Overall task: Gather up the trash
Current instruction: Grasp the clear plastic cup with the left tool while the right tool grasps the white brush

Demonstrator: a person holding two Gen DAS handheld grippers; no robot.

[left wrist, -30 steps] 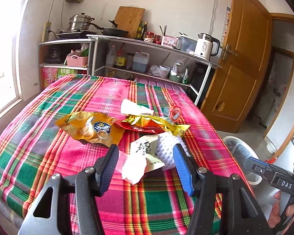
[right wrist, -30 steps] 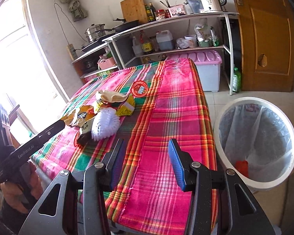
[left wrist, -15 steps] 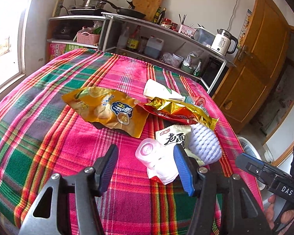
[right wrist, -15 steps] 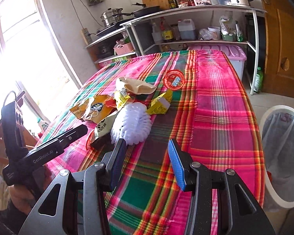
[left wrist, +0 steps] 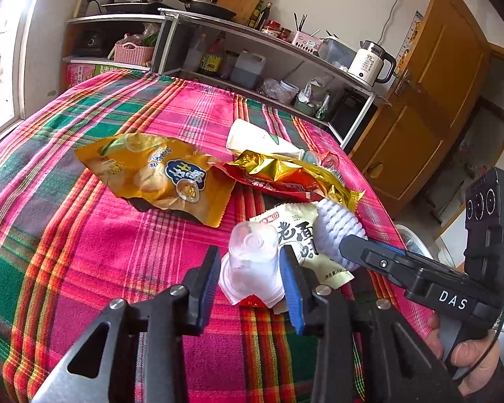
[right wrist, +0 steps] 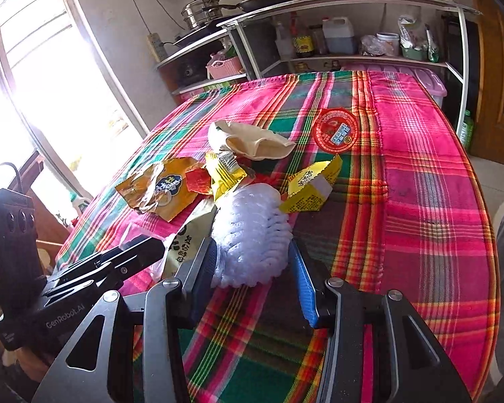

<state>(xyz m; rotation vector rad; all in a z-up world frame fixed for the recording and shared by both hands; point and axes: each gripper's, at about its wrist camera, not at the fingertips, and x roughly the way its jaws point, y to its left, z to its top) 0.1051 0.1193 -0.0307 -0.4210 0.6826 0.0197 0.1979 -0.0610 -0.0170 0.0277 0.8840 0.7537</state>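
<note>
Through your left wrist camera you have six pieces of trash on the pink-and-green plaid tablecloth: one crumpled clear plastic cup, one cream snack packet with black characters, one white foam fruit net, one yellow chip bag, one red-and-gold foil wrapper and one flattened white paper cup. Your left gripper has just been closing, and its blue pads now pinch the clear cup at the near edge of the pile. Half a second ago those jaws stood wide, with the cup loose between them. Your right gripper reaches in from the right, its tip at the foam net, with your hand on its handle.

Through your right wrist camera you can count one foam net, one chip bag, one cream packet, one paper cup, one small yellow sachet and one round red foil lid lying apart, farther up the cloth. Your right gripper has just been closing too; the net now sits between its pads, the left pad against it, though you cannot tell whether the right pad touches. Earlier the net lay ahead of the fingertips. The left gripper shows at the left.
</note>
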